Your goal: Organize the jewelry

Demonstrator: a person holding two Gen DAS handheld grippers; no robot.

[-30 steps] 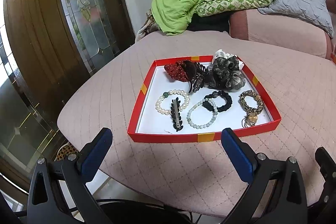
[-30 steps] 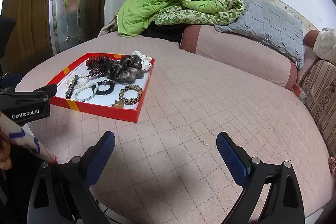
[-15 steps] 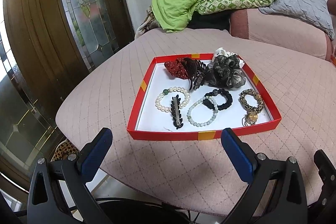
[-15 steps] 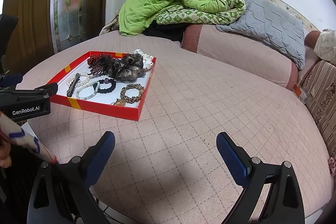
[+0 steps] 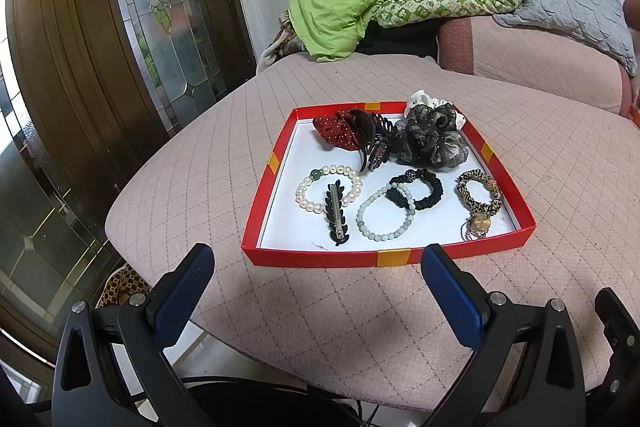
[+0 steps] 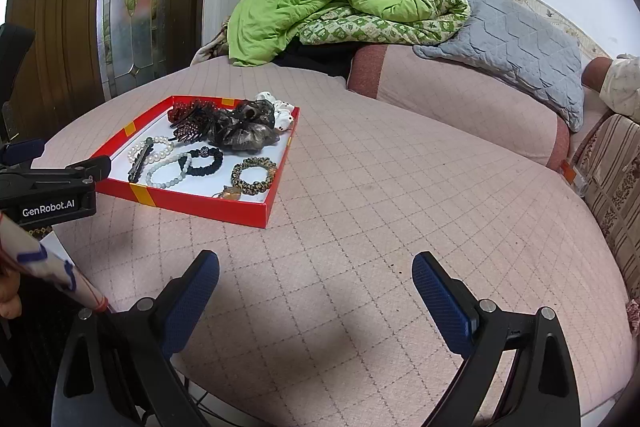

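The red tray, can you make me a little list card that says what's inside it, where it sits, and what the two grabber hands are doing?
tray: red tray, white inside, on the pink quilted bed
bracelets: white pearl bracelet; pale green bead bracelet
hair ties: black hair tie; leopard scrunchie; grey scrunchie
clips: black leaf clip, lying across the pearl bracelet; dark claw clip
left gripper: open, empty, in front of the tray
right gripper: open, empty, over bare bed

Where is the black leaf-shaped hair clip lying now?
In the left wrist view, the black leaf hair clip lies in the red tray, near its front left corner, overlapping the pearl bracelet and left of the pale green bead bracelet.
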